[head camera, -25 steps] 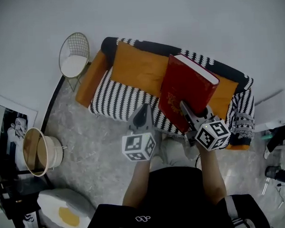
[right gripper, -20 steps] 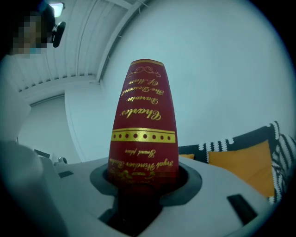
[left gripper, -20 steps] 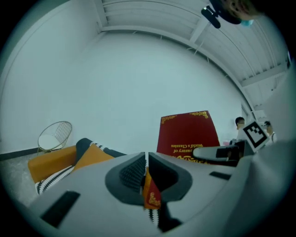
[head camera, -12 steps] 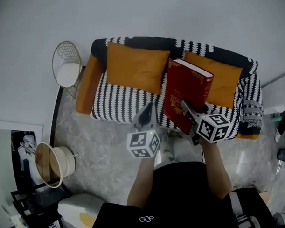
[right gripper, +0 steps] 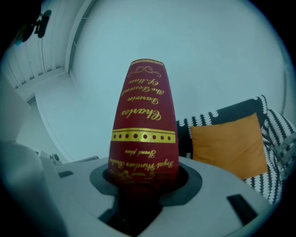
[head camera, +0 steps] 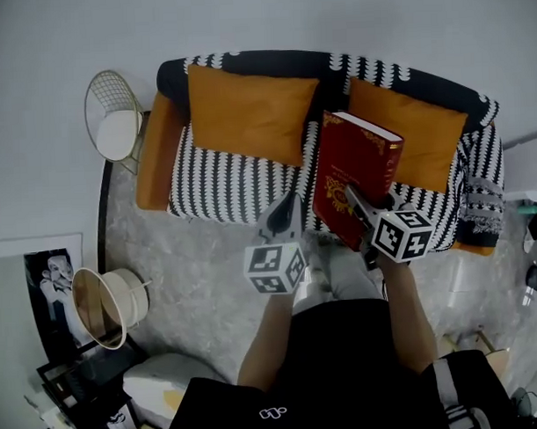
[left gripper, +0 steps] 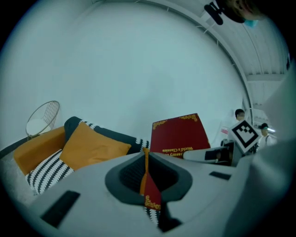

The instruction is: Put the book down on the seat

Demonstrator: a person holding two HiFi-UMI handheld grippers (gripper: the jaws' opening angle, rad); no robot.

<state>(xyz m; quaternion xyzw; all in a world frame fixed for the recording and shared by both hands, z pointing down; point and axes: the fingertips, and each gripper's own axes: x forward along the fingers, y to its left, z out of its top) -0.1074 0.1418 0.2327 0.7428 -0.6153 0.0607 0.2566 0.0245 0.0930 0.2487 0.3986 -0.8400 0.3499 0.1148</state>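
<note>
The floor (head camera: 209,273) was grey marbled stone and the wall (head camera: 332,13) behind plain white. Against that wall stood one sofa (head camera: 223,184), striped black and white, with two orange cushions on it, one at the left (head camera: 247,113) and one at the right (head camera: 415,129). To its left stood one white wire chair (head camera: 116,127), and nearer to the person a single round basket (head camera: 100,303) on the floor.

The one red book (head camera: 355,175), with gold lettering, was held up on end over the right half of the seat, in front of the right cushion. The right tongs (head camera: 352,202) gripped its lower end, spine toward them. The left tongs (head camera: 284,213) hung beside the book with the jaws drawn together on nothing. The seat's left half lay bare.
</note>
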